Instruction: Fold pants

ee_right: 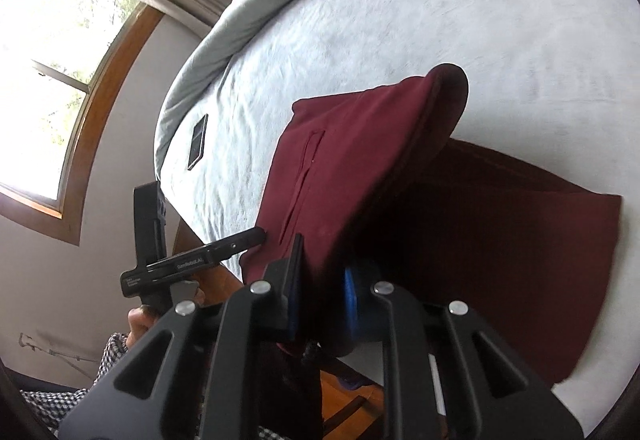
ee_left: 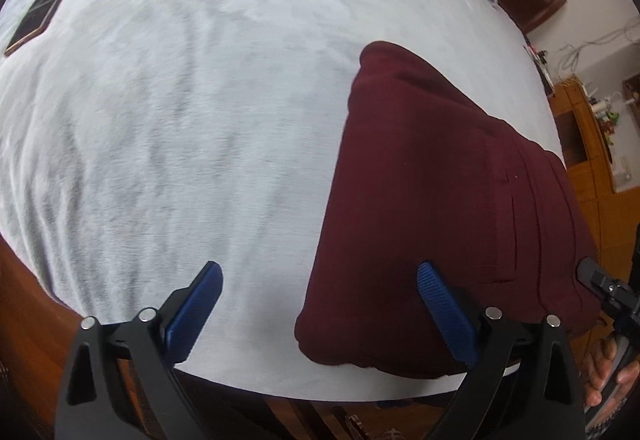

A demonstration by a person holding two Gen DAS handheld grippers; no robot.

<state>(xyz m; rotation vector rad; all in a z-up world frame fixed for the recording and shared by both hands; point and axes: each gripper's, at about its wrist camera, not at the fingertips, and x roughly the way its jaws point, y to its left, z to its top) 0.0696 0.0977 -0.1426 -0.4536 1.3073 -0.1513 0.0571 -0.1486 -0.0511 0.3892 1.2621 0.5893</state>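
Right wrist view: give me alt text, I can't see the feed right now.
The right tongs are shut on an edge of the maroon fleece pants, lifting that layer off the pale grey bedspread while the rest lies flat. The left tongs sit beside the pants; a dark rectangular phone lies beyond.

Left wrist view above bed (ee_left: 180,99) edge, right close, both sharing pants (ee_left: 440,199).

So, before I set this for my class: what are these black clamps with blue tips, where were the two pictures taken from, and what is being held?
Each clamp is a hand-held gripper with a camera looking along its fingers. In the left camera's picture, the left hand-held gripper is open and empty above the bed. In the right camera's picture, the right hand-held gripper pinches an edge of the maroon pants, lifting it off the layer below. A phone lies on the bed.
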